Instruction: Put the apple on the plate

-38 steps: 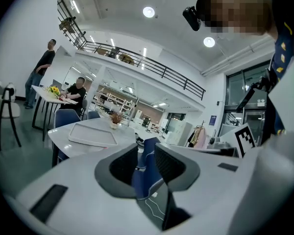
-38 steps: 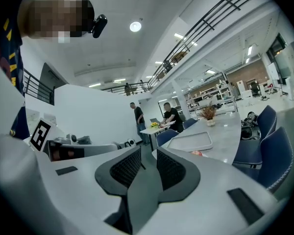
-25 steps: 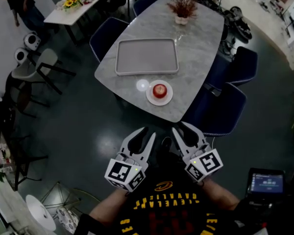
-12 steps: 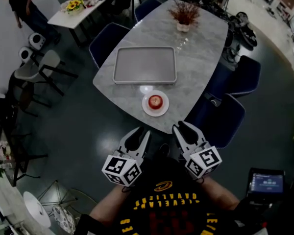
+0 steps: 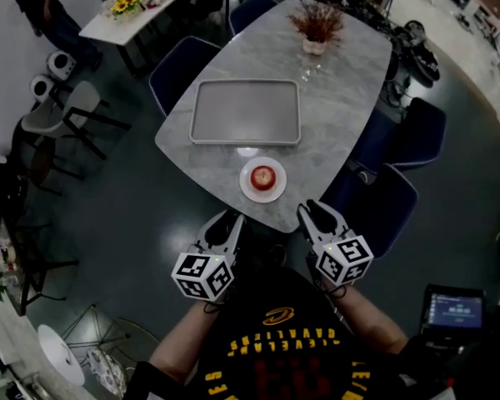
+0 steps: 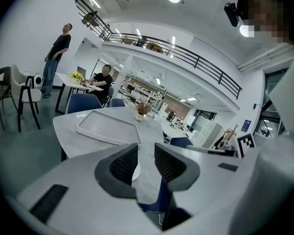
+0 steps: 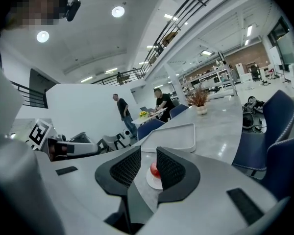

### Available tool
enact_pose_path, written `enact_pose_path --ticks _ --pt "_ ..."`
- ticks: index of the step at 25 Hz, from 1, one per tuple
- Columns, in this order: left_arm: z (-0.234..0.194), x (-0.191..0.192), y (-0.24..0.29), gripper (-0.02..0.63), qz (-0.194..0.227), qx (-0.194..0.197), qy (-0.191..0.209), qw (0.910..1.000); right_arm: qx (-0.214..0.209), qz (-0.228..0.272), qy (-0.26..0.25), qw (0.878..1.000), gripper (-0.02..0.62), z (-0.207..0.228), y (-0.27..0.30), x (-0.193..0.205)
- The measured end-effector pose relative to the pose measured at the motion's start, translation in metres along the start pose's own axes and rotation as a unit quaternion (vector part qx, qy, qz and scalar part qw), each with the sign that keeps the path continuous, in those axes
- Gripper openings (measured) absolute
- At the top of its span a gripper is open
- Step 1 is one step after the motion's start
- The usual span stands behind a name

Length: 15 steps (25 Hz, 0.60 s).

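From where I stand, the apple (image 5: 262,176) already sits in the middle of the small white plate (image 5: 247,187), close to the edge of the marble table (image 5: 342,98) nearest the person and just short of the empty grey tray (image 5: 245,112). Both tools are held low and close to the body, short of the table edge, one on either side of the plate. The left gripper (image 5: 222,221) has its jaws spread. Only bare tabletop and what looks like a sliver of the plate show through the gap, and nothing lies between the pads. The right gripper (image 5: 311,212) is spread likewise. Its own view looks straight along the jaws at the apple and plate, which lie well ahead of the pads (so it reads as aimed, not as gripping). I take it the tools are carried open because neither has anything to hold, with the right one lined up on the fruit should it be wanted. Since the fruit is on the plate as the task asks, I would judge the job either finished or not yet set up, and the pictures don't settle which. A vase of dried stems (image 5: 315,22) stands at the far end, well clear.
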<state>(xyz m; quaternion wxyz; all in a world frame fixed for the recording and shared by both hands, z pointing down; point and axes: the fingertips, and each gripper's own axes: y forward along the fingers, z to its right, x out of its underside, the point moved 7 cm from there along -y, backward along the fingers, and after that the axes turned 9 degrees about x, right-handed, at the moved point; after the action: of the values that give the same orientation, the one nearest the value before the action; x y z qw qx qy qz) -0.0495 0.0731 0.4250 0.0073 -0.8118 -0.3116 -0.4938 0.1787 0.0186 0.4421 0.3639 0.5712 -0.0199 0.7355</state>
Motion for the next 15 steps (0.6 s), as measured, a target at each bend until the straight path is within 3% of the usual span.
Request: enact_pose_path --ticks 5,15 --pt "-0.038 0.011 0.025 0.098 -0.037 -0.015 0.001 0.9992 0.010 -0.031 0.011 0.999 0.087 0.016 0.030 0.016" --pt "-0.118 0.034 0.079 0.098 -0.116 -0.007 -0.032 0.9928 0.048 -0.111 0.048 0.992 0.087 0.041 0.093 0.055"
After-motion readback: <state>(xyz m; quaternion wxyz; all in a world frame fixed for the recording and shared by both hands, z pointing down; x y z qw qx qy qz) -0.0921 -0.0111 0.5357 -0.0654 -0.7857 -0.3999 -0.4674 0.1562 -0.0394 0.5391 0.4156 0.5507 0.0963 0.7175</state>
